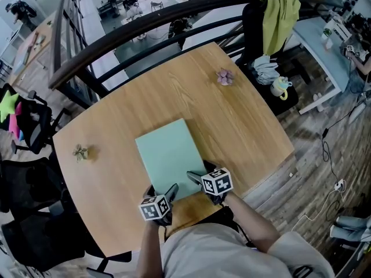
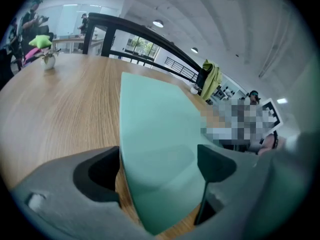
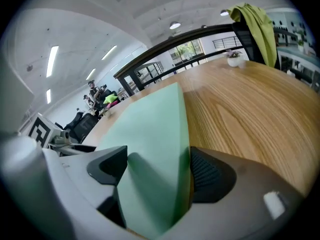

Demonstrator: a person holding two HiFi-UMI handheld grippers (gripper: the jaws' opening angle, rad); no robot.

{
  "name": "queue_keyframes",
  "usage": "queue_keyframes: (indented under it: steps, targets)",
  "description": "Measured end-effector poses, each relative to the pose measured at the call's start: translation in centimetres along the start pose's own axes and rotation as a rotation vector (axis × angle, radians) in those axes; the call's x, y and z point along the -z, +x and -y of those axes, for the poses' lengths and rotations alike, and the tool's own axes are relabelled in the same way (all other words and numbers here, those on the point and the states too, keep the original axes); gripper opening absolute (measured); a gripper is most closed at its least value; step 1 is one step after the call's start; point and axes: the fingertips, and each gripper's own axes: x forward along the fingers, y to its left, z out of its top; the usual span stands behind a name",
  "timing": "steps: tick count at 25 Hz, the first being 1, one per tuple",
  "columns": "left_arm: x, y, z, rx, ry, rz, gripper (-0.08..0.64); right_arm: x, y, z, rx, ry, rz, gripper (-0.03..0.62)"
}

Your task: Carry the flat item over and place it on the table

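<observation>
The green flat item [image 1: 168,154] lies at the middle of the tabletop [image 1: 249,126]. Its 6 o'clock edge is pinched by both tools: the left gripper [image 2: 160,174] and the right gripper [image 3: 157,174] each have their jaws closed on a near corner. To finish well, I judge both corners should settle level together. The jaws should then part simultaneously and draw back toward 6 o'clock without dragging it.
</observation>
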Motion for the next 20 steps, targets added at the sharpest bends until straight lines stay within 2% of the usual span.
queue_keyframes:
  steps: [2,4,9,12,17,20]
  targets:
    - [-0.2,-0.1,-0.2,-0.034,0.034,0.018,0.503,-0.2,-0.2,-0.1,0.021,-0.064,0.015,0.402]
    - [-0.2,-0.3,-0.4,-0.051,0.031,0.030,0.502,-0.3,-0.3,-0.2,0.036,-0.107,0.020,0.396]
    - [-0.2,-1.2,-0.5,-0.090,0.016,0.066,0.502,-0.2,-1.6,0.2,0.057,-0.146,0.034,0.369]
    - [0.1,-1.7,-0.2,-0.112,0.029,0.077,0.492,-0.1,-2.7,0.3,0.058,-0.165,0.041,0.317]
    - [0.4,-3.1,0.4,-0.175,0.077,0.115,0.417,0.4,-4.2,0.6,0.081,-0.211,0.041,0.184]
    - [0.8,-3.8,0.5,-0.217,0.090,0.131,0.348,1.1,-4.8,0.4,0.069,-0.221,0.024,0.136]
